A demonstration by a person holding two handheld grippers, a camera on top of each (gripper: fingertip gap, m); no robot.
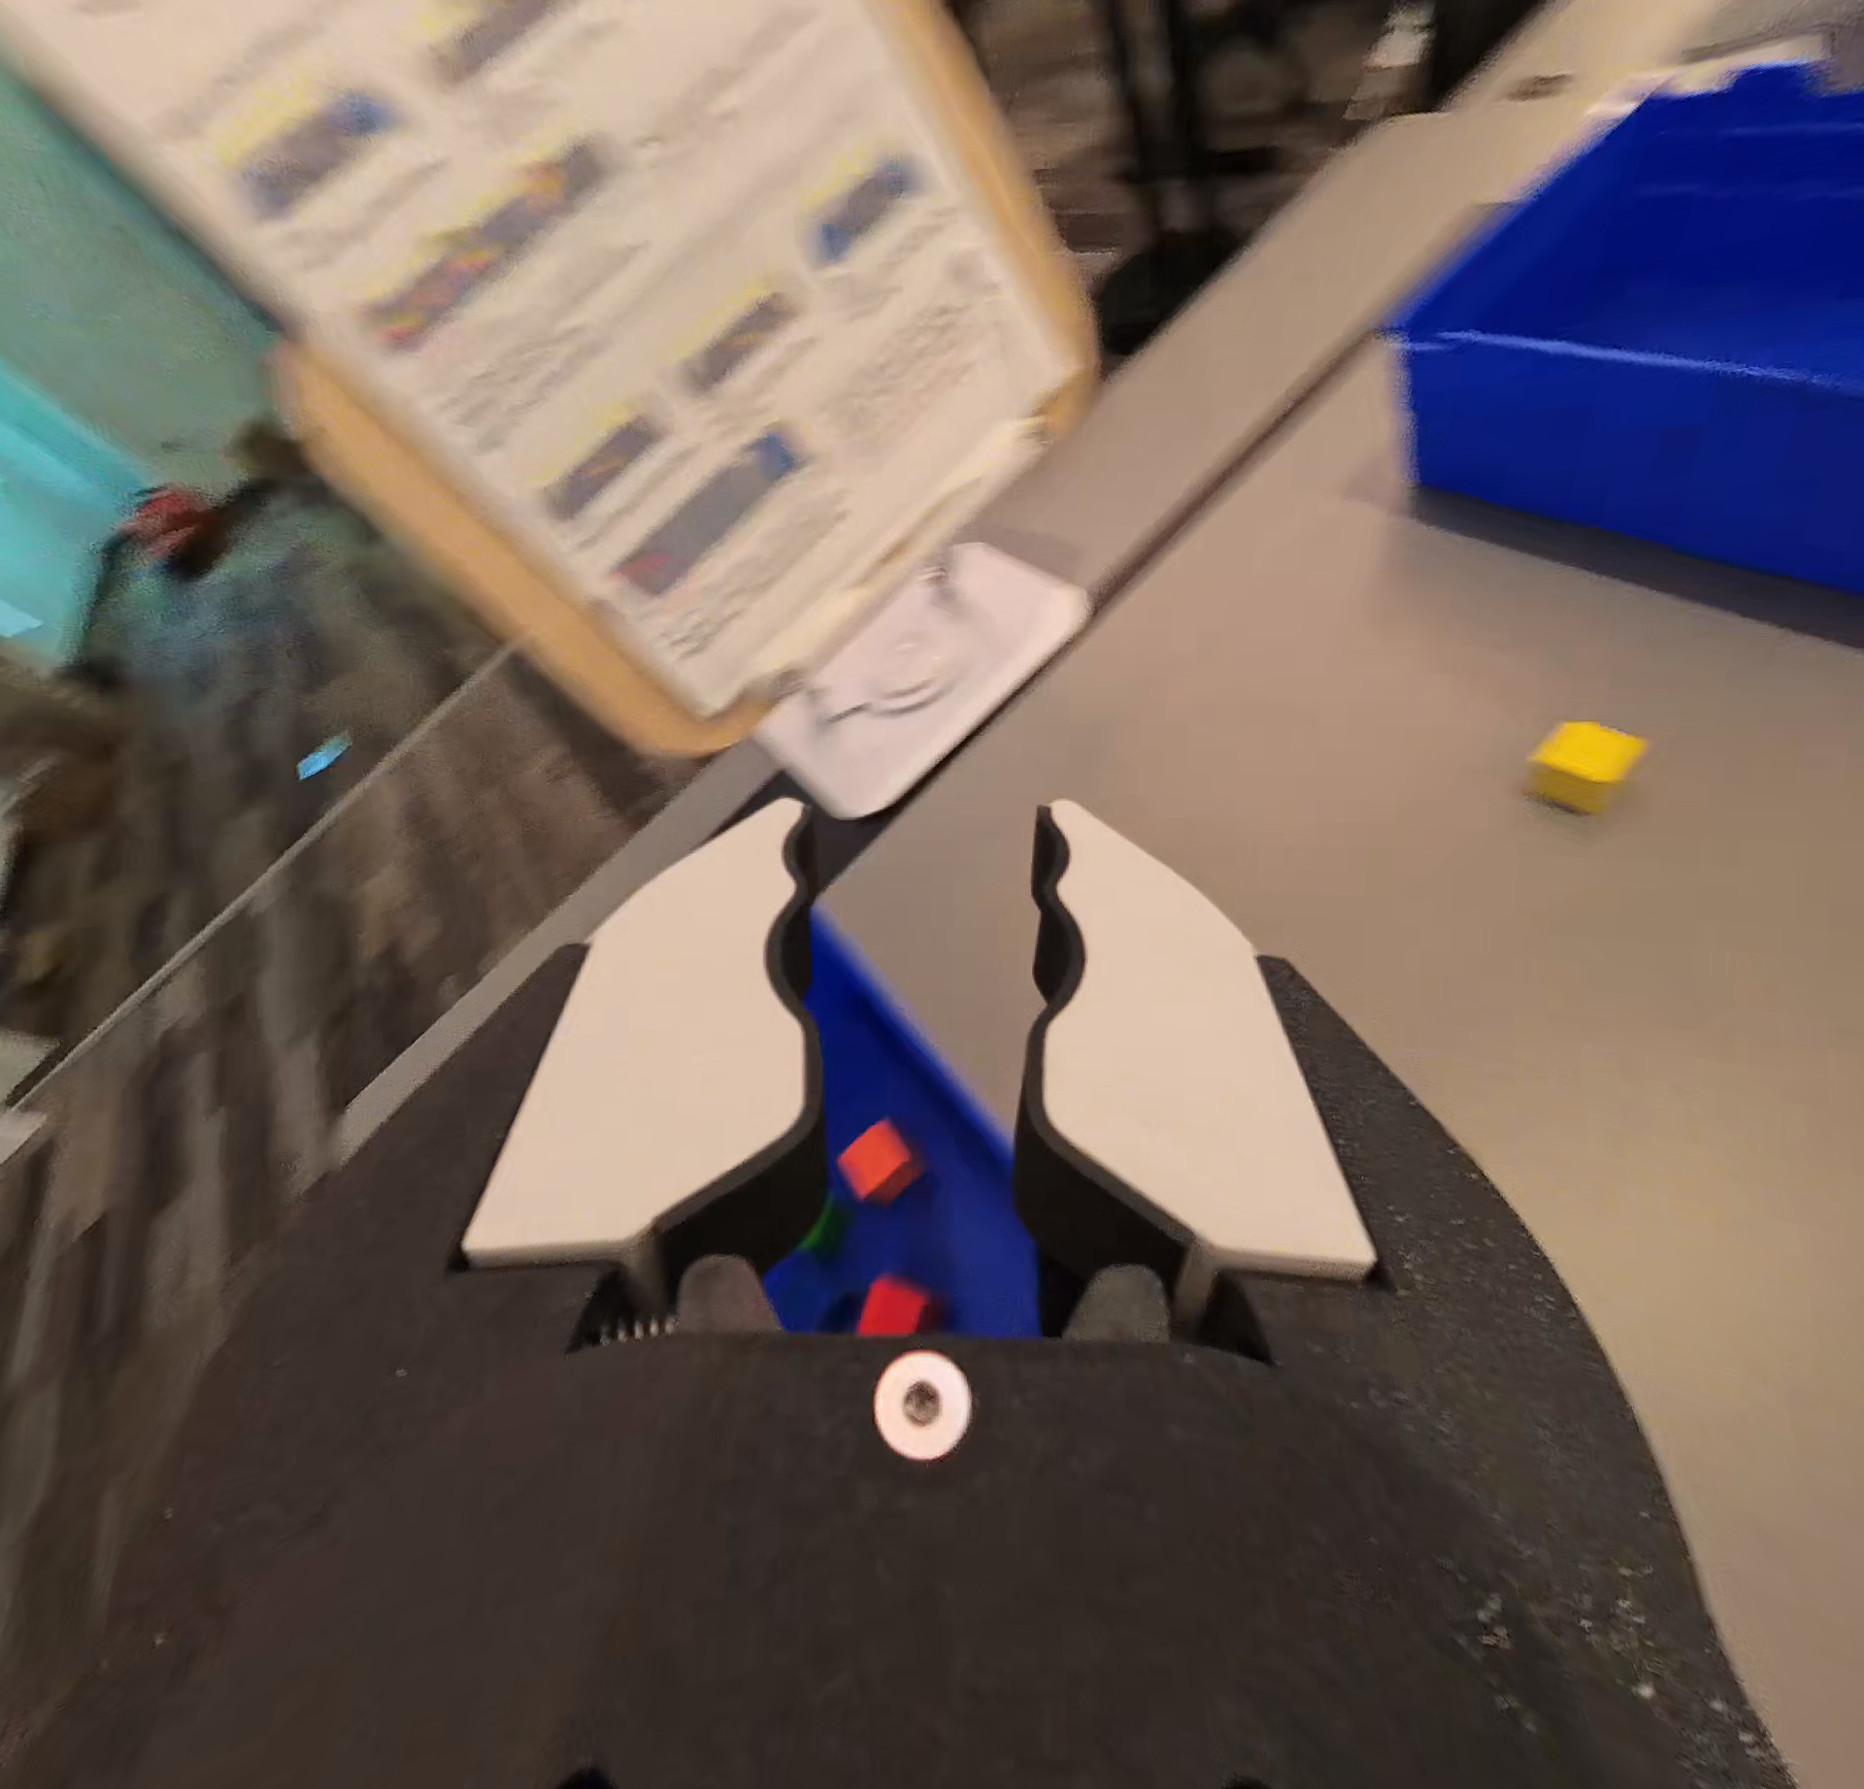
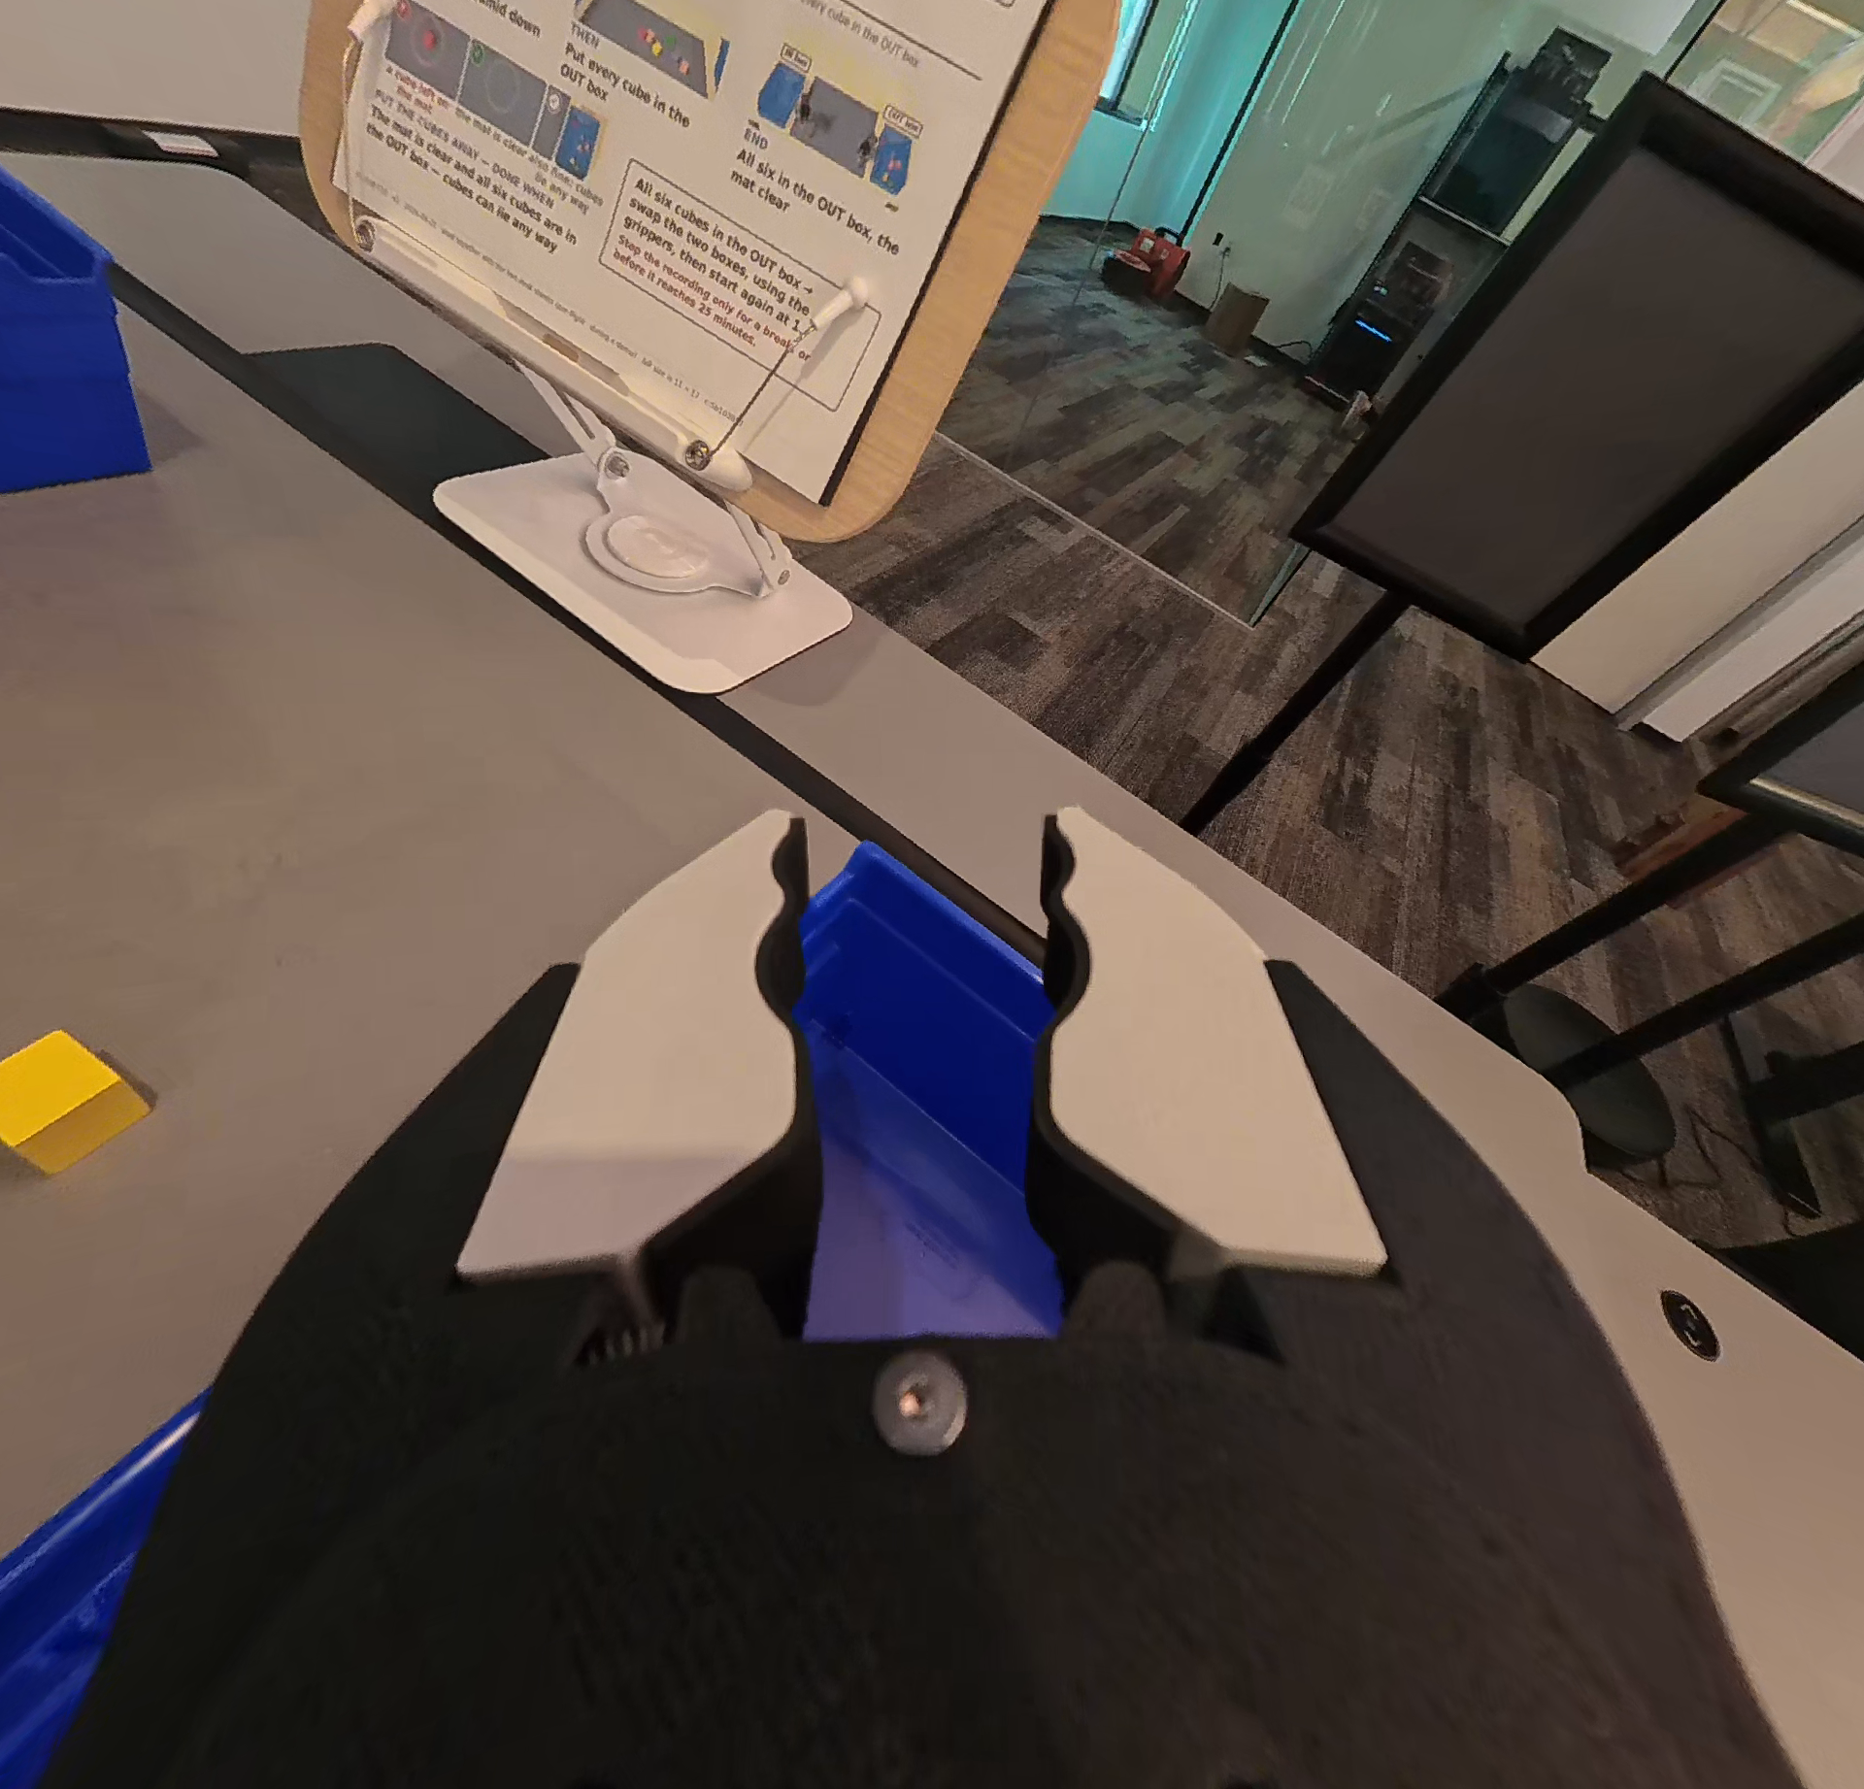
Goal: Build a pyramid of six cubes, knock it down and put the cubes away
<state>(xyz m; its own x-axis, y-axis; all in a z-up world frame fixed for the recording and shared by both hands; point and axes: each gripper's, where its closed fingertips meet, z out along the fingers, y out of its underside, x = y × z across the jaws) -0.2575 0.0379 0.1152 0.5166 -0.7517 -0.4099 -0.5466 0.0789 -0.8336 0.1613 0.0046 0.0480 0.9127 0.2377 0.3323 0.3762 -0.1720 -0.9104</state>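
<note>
Put-away step, judged near its end. Grey table (image 2: 303, 732): one yellow cube (image 2: 61, 1095) left loose on it, well apart from both bins. Blue bin (image 1: 908, 1055) under the left tool (image 1: 920, 818): two red cubes (image 1: 880, 1158) and a glimpse of green inside. Second blue bin (image 1: 1654, 349) at the far side, contents hidden. Right tool (image 2: 923, 823) over a bin wall. Both tools parted, holding nothing. Next move, likely: reach across, straddle the yellow cube squarely, close, carry to the bin.
</note>
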